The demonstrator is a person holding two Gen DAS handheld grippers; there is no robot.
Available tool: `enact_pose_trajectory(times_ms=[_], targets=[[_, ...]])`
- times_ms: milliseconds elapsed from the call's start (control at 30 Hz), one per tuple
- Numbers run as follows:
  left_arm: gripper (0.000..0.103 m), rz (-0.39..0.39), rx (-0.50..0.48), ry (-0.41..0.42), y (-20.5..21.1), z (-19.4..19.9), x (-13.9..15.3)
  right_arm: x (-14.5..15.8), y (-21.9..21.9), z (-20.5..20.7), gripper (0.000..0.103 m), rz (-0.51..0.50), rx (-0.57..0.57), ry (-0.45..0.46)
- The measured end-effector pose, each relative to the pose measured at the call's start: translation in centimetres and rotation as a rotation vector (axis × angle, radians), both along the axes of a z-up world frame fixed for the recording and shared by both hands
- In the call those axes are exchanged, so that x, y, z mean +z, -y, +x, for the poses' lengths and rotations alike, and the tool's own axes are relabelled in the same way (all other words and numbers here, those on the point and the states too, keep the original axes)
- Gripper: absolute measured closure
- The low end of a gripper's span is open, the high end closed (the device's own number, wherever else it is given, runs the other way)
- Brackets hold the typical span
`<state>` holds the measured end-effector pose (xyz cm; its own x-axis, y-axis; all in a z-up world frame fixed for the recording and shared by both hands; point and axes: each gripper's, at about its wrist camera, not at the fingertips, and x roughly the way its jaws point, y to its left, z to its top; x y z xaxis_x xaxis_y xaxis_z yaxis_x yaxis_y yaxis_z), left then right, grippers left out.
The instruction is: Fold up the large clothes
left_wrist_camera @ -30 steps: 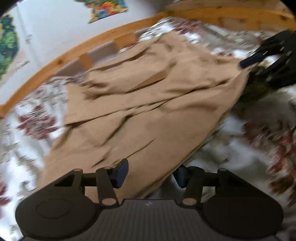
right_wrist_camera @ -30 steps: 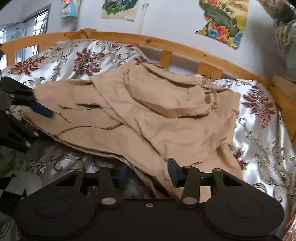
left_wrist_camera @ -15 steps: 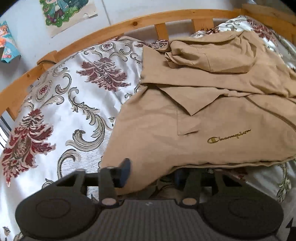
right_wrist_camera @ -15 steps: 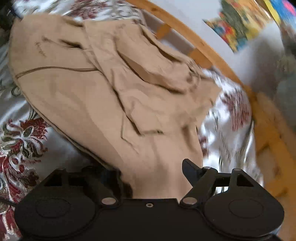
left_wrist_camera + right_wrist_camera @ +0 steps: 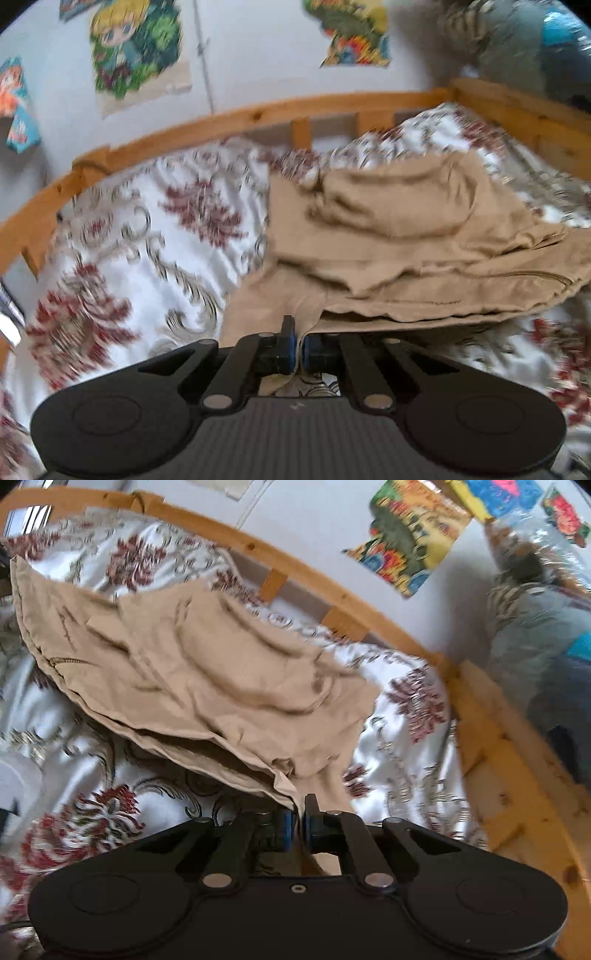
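A tan hooded zip jacket (image 5: 399, 236) lies crumpled on a bed with a white sheet patterned in red flowers (image 5: 140, 251). My left gripper (image 5: 298, 349) is shut on the jacket's near hem at its left corner. In the right wrist view the same jacket (image 5: 207, 672) spreads from the far left toward me, and my right gripper (image 5: 298, 829) is shut on its near right corner. The cloth hangs lifted off the sheet between the two grips. The hood lies bunched on top at the far side.
A wooden bed rail (image 5: 229, 118) curves round the far side and continues down the right (image 5: 495, 746). Colourful posters (image 5: 140, 51) hang on the white wall. Grey bundled bedding (image 5: 543, 653) sits beyond the rail at the right.
Both grippers were open around the jacket's near edge; now both have shut on it. The hem has risen off the sheet and both views have tilted up toward the wall.
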<state>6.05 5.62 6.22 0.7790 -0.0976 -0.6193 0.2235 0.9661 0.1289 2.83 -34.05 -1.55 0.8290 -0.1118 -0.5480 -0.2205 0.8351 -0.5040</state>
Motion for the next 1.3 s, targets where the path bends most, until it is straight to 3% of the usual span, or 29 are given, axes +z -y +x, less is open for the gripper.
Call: enact_pose_trajectory(times_ms=[133, 233, 333, 400, 467, 500, 633, 700, 767, 867, 967, 1033, 1100, 1133, 1167, 1200, 1267, 1300], targets=[[0.098, 0.007, -0.044, 0.056, -0.6, -0.6, 3.8, 5.0, -0.1, -2.4, 0.098, 0.040, 0.004, 0.056], [0.098, 0.019, -0.035, 0.053, -0.2, 1.9, 5.6, 7.2, -0.9, -1.3, 0.097, -0.001, 0.008, 0.109], [0.098, 0.078, -0.008, 0.053, 0.9, 7.1, 6.6, 7.2, -1.7, 2.8, 0.096, -0.090, -0.008, 0.150], [0.098, 0.109, 0.013, 0.019, 1.6, 11.1, 6.5, 7.1, -1.1, 6.5, 0.096, -0.089, -0.025, 0.147], [0.098, 0.115, 0.035, -0.027, 2.1, 15.7, 5.8, 7.1, 0.1, 10.2, 0.096, -0.009, -0.037, 0.135], [0.098, 0.114, 0.046, -0.048, 2.2, 17.7, 5.1, 7.2, 1.2, 11.7, 0.095, 0.076, -0.047, 0.127], [0.098, 0.077, 0.109, -0.179, 2.3, 25.1, 0.9, 8.1, 6.9, 14.6, 0.068, 0.593, -0.072, 0.150], [0.098, 0.086, 0.127, -0.218, 2.5, 27.6, -1.7, 7.9, 8.6, 14.3, 0.056, 0.692, -0.095, 0.190], [0.098, 0.111, 0.146, -0.243, 3.1, 29.5, -4.2, 7.5, 9.8, 13.4, 0.037, 0.705, -0.107, 0.220], [0.098, 0.105, 0.167, -0.274, 3.7, 31.0, -6.5, 6.1, 11.0, 11.2, 0.017, 0.649, -0.097, 0.231], [0.098, 0.061, 0.172, -0.291, 3.3, 30.9, -7.1, 3.5, 10.9, 9.9, 0.008, 0.537, -0.109, 0.212], [0.093, 0.027, 0.164, -0.286, 2.7, 30.5, -6.8, 1.4, 10.2, 10.7, 0.014, 0.422, -0.163, 0.159], [0.070, -0.028, 0.158, -0.276, 1.6, 29.5, -5.8, -0.6, 9.7, 11.8, 0.030, 0.302, -0.201, 0.118], [0.042, -0.053, 0.158, -0.262, 1.0, 29.0, -5.2, -1.2, 9.7, 12.1, 0.042, 0.297, -0.205, 0.111], [0.027, -0.074, 0.162, -0.237, 0.2, 28.4, -4.6, -1.7, 10.1, 12.5, 0.058, 0.342, -0.207, 0.100], [0.026, -0.082, 0.176, -0.211, -0.6, 27.7, -4.0, -1.9, 10.6, 12.8, 0.063, 0.399, -0.216, 0.092], [0.025, -0.074, 0.214, -0.187, -2.0, 26.3, -3.2, -2.4, 11.8, 13.2, 0.085, 0.506, -0.280, 0.114], [0.025, -0.065, 0.222, -0.180, -2.6, 25.7, -3.1, -2.5, 12.3, 13.2, 0.086, 0.539, -0.313, 0.128]])
